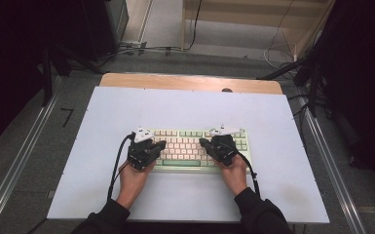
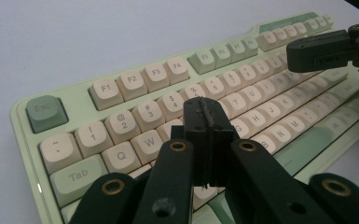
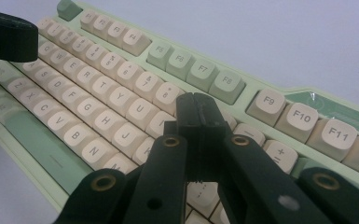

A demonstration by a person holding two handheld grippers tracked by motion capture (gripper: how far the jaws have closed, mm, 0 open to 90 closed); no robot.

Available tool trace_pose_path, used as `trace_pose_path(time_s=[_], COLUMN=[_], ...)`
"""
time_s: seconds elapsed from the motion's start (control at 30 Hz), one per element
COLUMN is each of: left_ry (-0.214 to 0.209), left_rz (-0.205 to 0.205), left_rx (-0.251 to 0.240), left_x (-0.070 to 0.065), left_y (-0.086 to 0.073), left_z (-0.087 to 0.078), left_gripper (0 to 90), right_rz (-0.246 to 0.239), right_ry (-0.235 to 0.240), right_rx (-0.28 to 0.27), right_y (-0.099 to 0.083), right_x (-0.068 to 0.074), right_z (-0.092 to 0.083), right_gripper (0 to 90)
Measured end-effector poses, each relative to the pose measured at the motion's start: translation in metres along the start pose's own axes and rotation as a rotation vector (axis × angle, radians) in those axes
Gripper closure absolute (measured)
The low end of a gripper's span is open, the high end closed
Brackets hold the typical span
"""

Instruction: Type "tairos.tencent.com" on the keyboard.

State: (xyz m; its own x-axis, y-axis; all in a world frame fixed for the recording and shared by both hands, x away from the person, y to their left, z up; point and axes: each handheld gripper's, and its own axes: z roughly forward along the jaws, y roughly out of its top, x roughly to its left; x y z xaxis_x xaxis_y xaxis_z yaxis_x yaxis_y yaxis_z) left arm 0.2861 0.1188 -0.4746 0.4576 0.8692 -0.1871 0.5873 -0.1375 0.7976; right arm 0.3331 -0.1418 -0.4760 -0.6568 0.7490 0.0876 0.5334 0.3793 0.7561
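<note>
A pale green keyboard with cream keys lies in the middle of the white mat. My left gripper rests over its left half, jaws shut with nothing between them. In the left gripper view its closed tips hover just above the keys near E and R on the keyboard. My right gripper sits over the right half, also shut and empty. Its tips stand above the keys near I and O on the keyboard. Both point inward, toward each other.
The white mat covers a wooden table and leaves room on all sides of the keyboard. Metal rails run along both sides. Cables lie on the floor beyond the far edge.
</note>
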Motion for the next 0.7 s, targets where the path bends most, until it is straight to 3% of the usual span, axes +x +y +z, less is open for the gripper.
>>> trace_pose_path(time_s=[0.7], left_ry=[0.038], left_rz=[0.015], left_rx=[0.058], left_x=[0.0047], left_y=[-0.0055], left_z=[0.0059], left_gripper=[90.0], right_rz=[-0.001], right_ry=[-0.007], right_rx=[-0.004], right_y=[-0.0004], right_x=[-0.0006], right_z=[-0.0011], right_gripper=[87.3])
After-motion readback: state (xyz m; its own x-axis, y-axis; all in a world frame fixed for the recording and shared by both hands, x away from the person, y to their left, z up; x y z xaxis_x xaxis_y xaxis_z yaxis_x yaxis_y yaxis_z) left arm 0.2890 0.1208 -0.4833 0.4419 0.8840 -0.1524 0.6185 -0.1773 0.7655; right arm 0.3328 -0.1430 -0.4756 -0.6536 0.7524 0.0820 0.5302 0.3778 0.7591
